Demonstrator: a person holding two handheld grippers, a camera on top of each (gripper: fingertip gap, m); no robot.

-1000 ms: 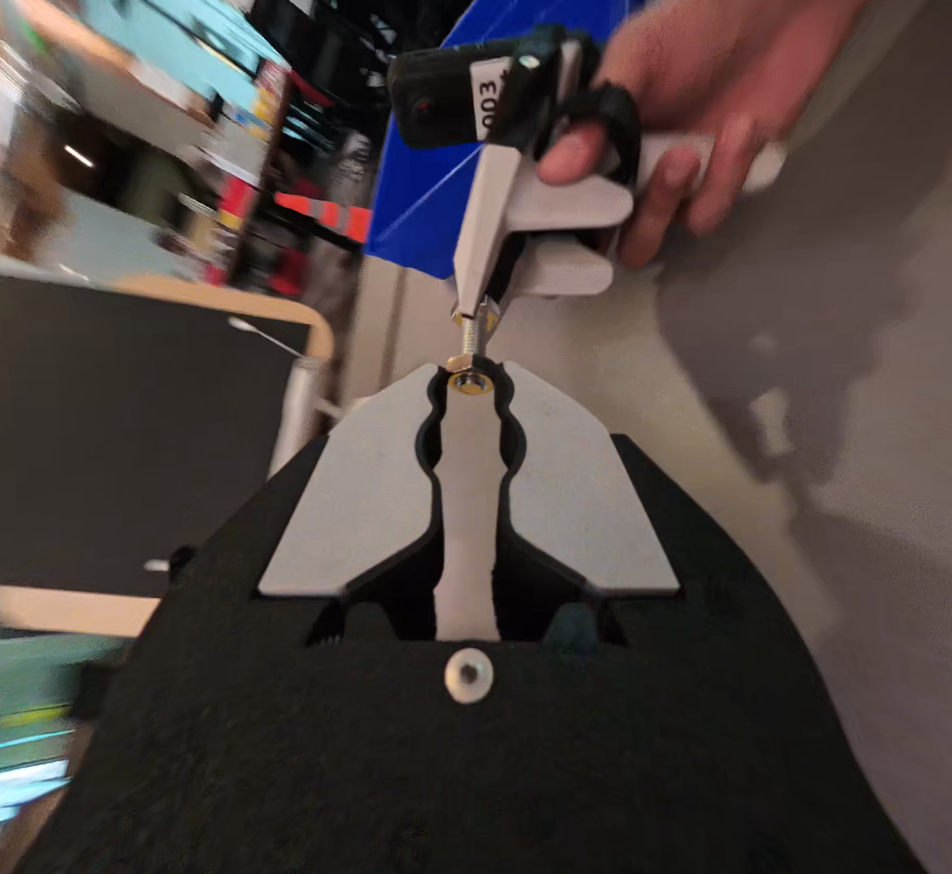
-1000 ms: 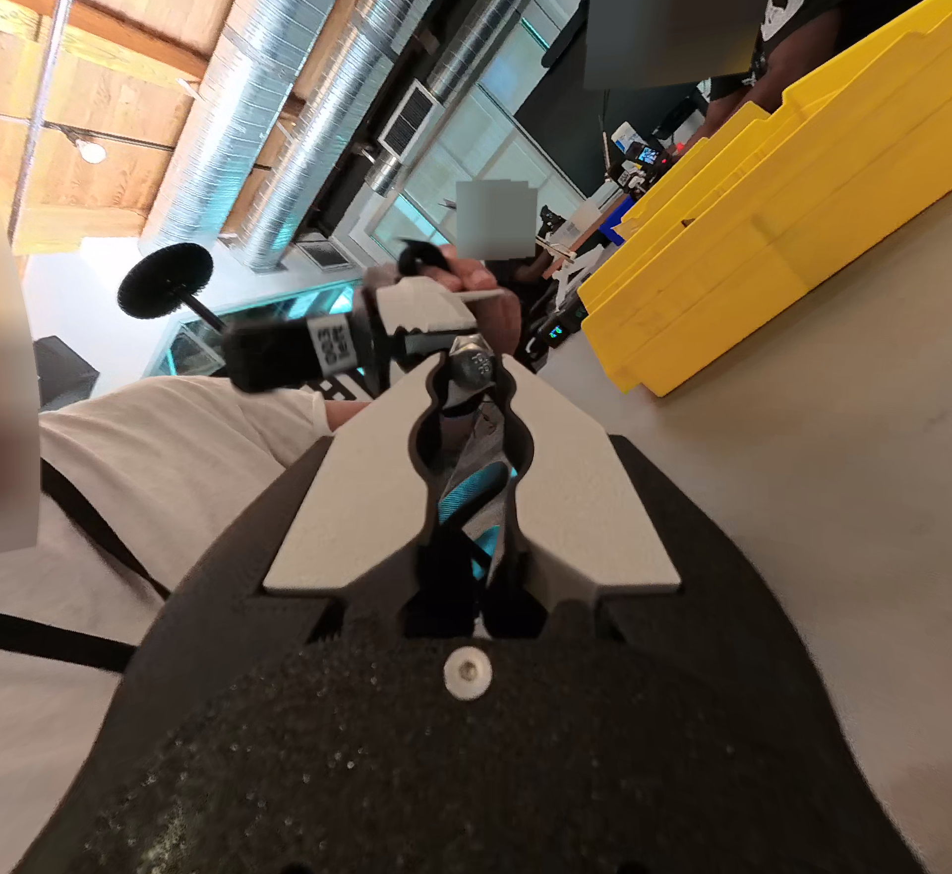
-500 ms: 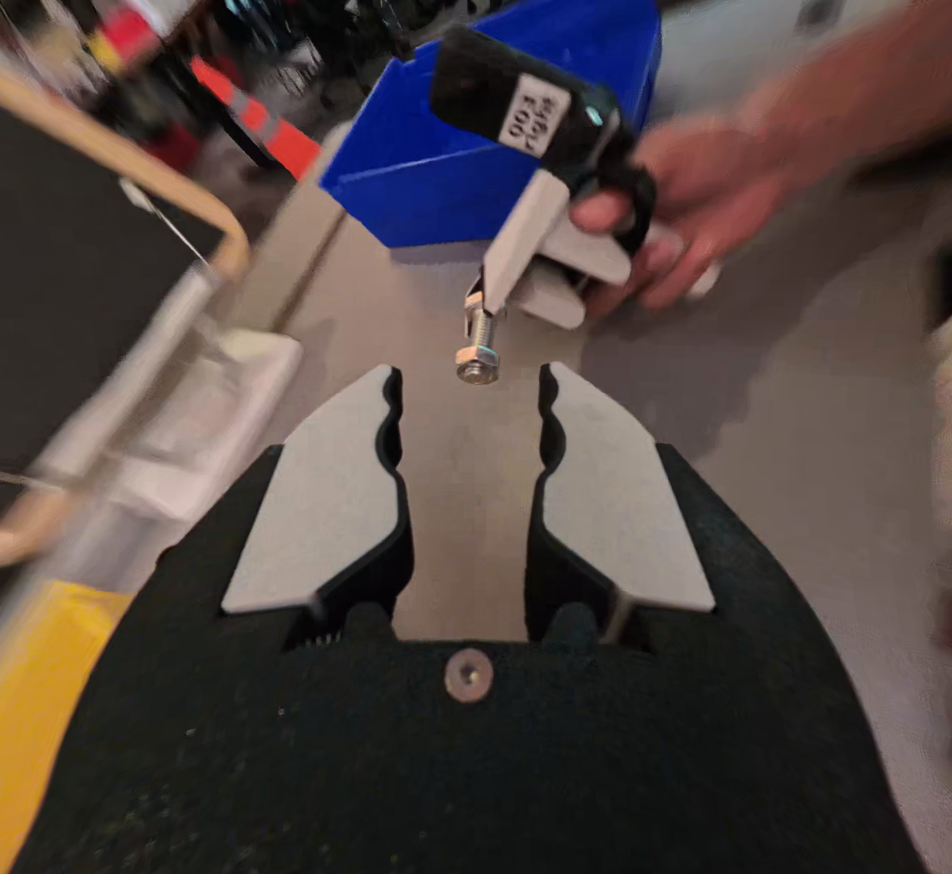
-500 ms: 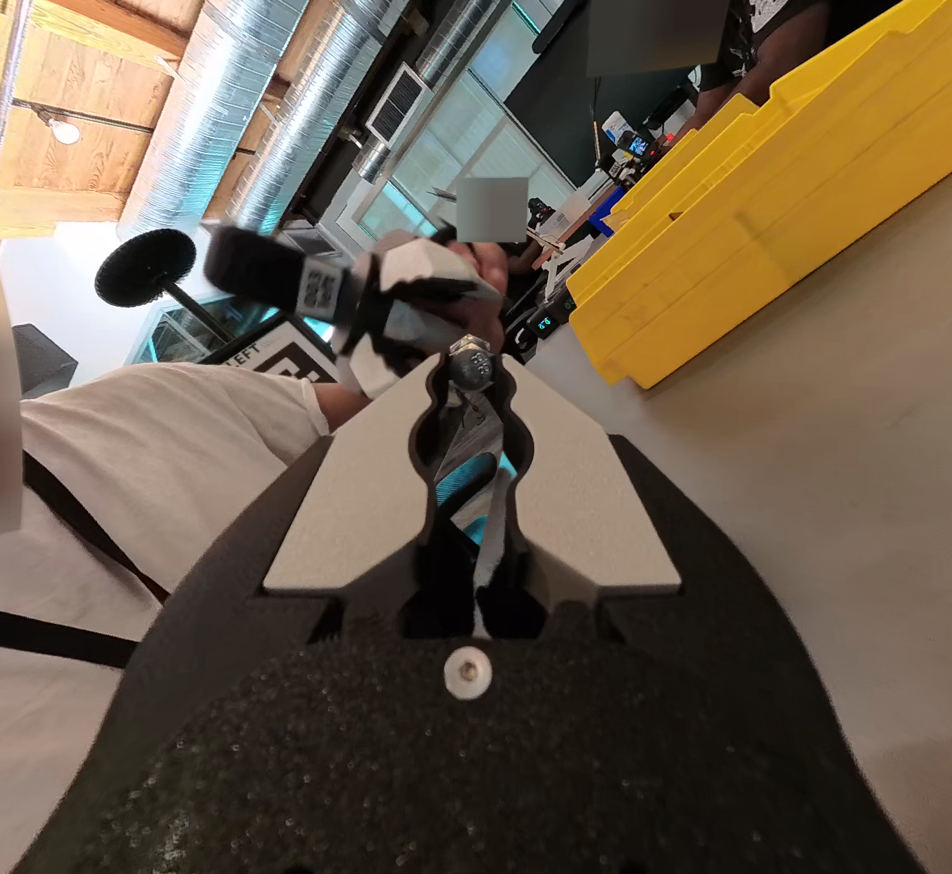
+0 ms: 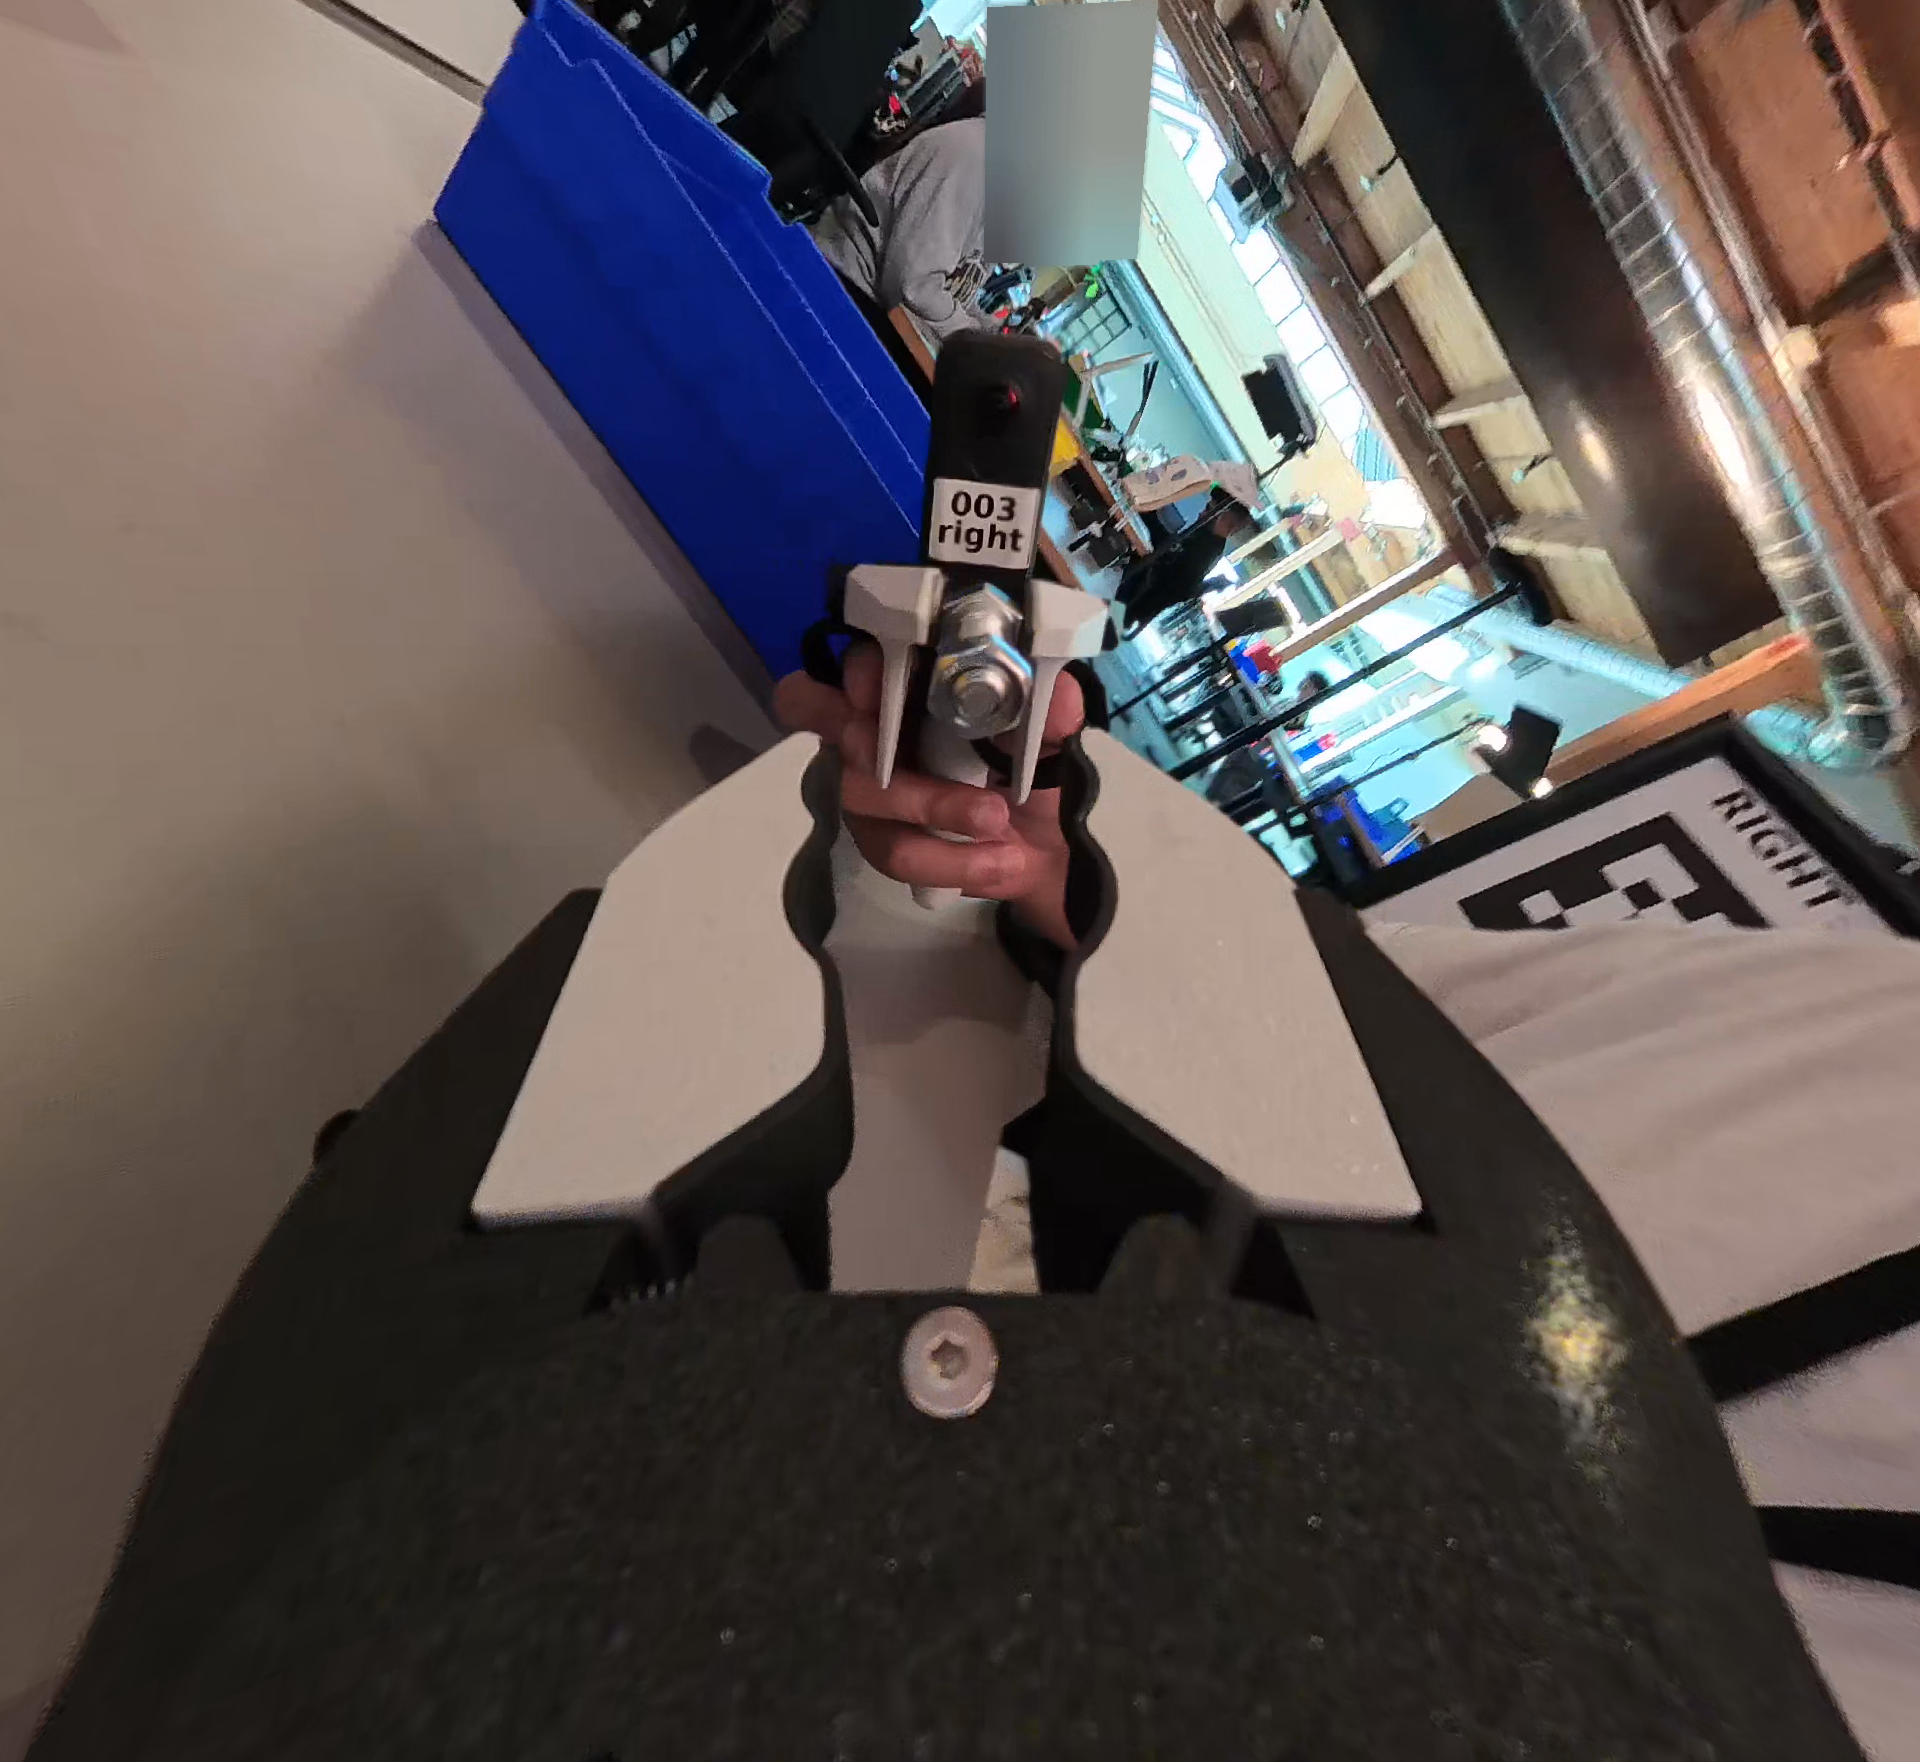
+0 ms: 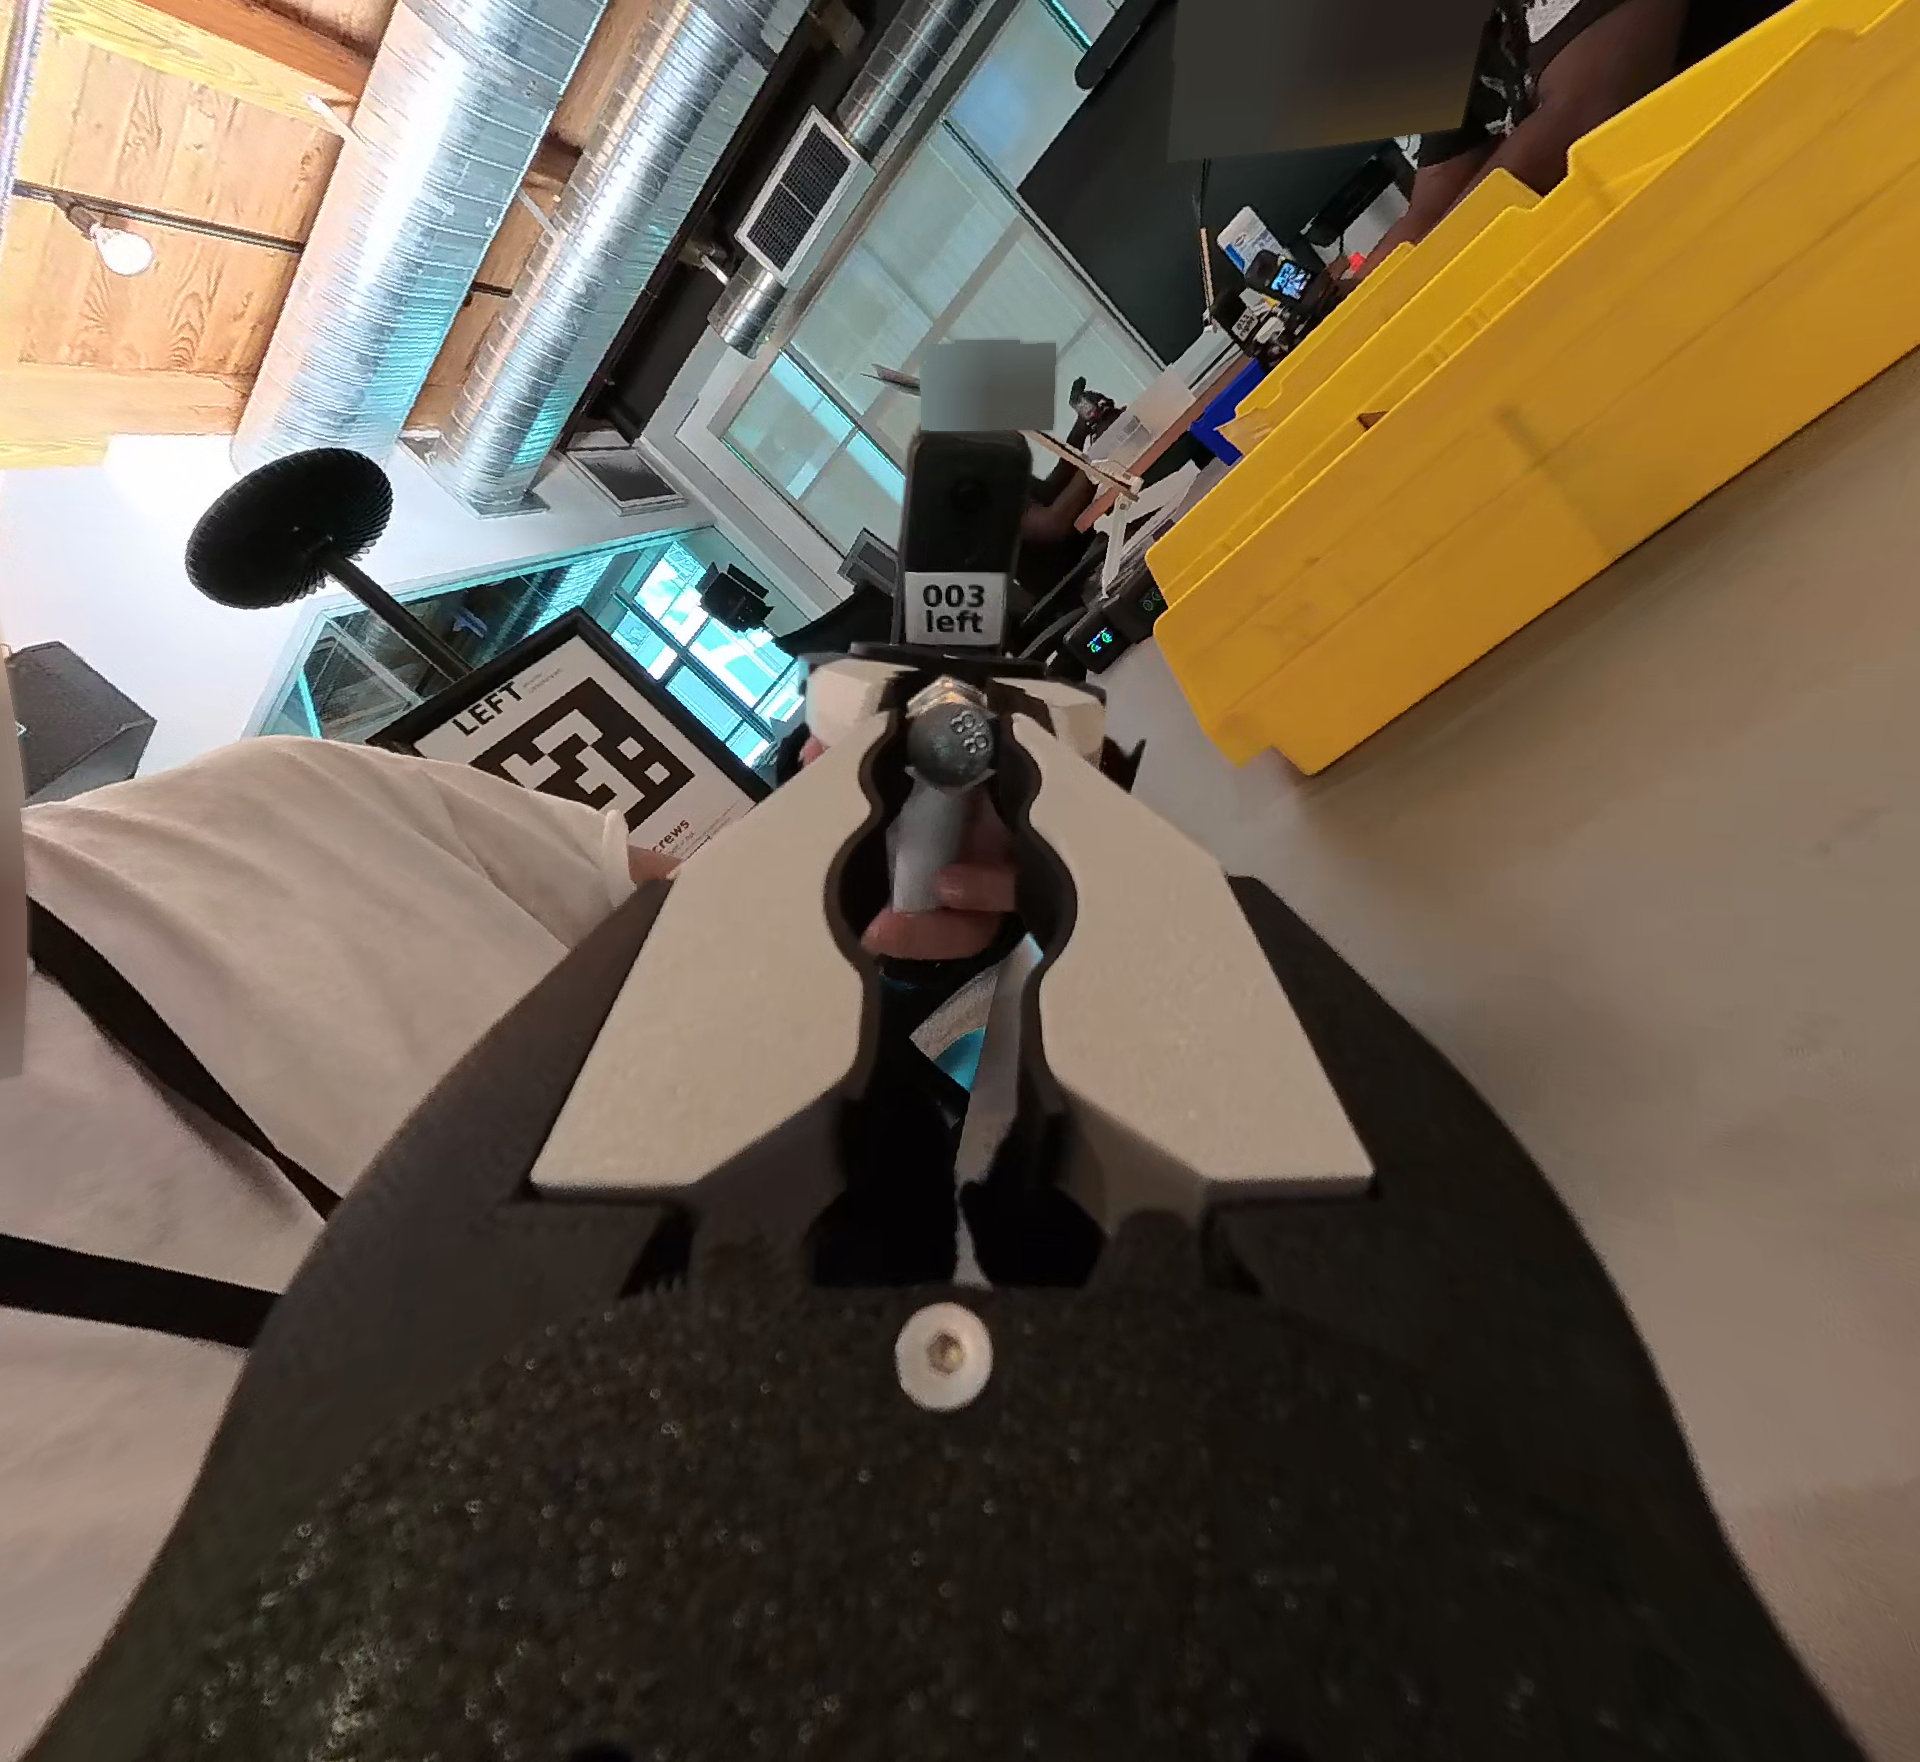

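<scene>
Since a second ago, the left gripper (image 5: pixel 951 813) has released the nut (image 5: pixel 982 678) and is now standing apart, aimed head-on at it. That nut is sitting threaded on a bolt (image 6: pixel 951 744), whose head the right gripper (image 6: pixel 951 756) is clamping. By judgement, a re-grip between turns is in hand; the open gripper needs closing on the nut's flats. Blue bin (image 5: pixel 665 310) and yellow bins (image 6: pixel 1558 424) are resting on the tabletop (image 6: pixel 1558 933).

Wrist cams face each other close (both tilted), share bolt (image 5: pixel 977 678).
</scene>
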